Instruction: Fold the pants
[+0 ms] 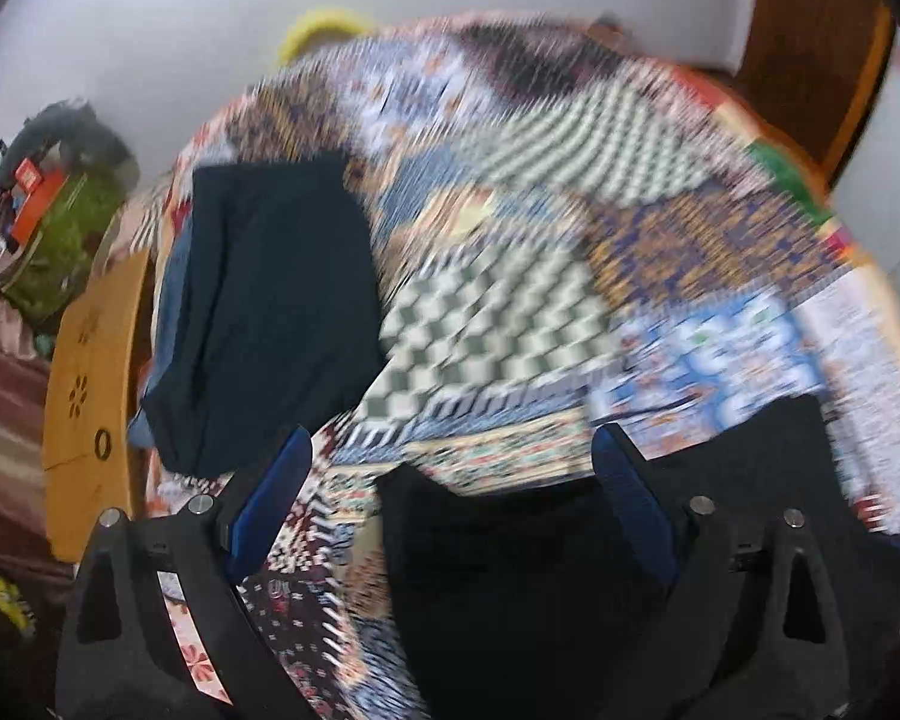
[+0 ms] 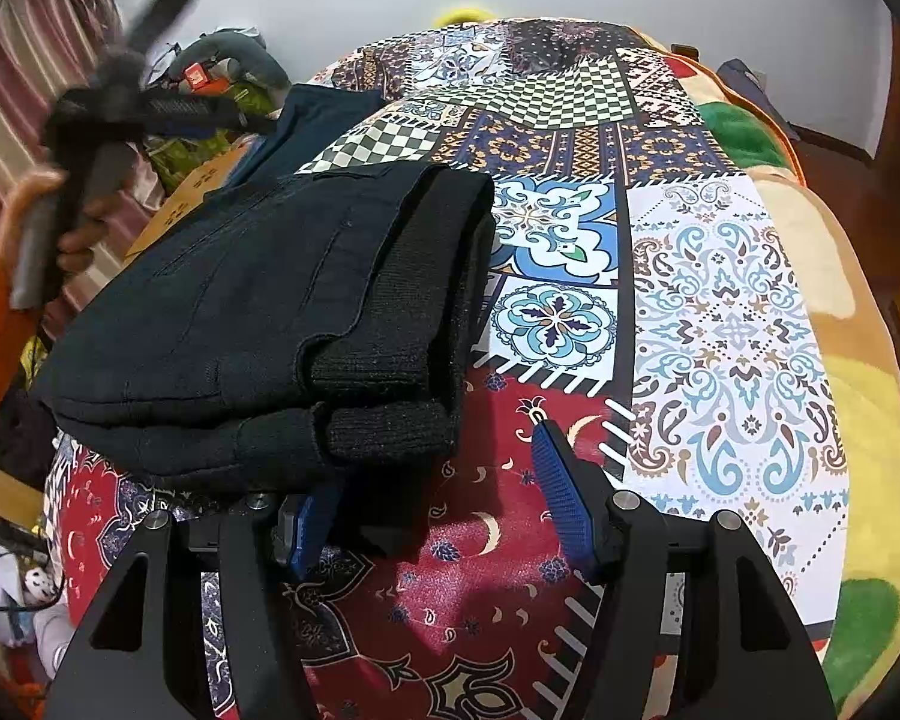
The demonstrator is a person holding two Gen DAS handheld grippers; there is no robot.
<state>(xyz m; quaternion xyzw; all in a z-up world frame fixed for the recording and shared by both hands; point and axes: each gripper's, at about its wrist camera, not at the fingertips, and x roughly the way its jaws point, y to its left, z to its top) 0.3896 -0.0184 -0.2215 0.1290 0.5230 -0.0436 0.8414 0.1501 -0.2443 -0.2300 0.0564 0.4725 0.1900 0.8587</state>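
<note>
Blue-padded right gripper (image 2: pixel 438 498) gapes empty at the near edge of the folded black pants (image 2: pixel 258 324) on the bed (image 2: pixel 732 312). Left gripper (image 1: pixel 450 480), blurred, also gapes empty. Soft, floppy, thick: grip the ribbed cuffs' layered edge.

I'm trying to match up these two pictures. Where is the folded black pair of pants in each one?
Left wrist view: the folded black pants lie at bottom centre, between the open fingers, blurred.
Right wrist view: they fill the left-centre, ribbed cuffs toward the camera.
Shared landmark: the green-and-white checkered patch of the patchwork bedspread.
</note>
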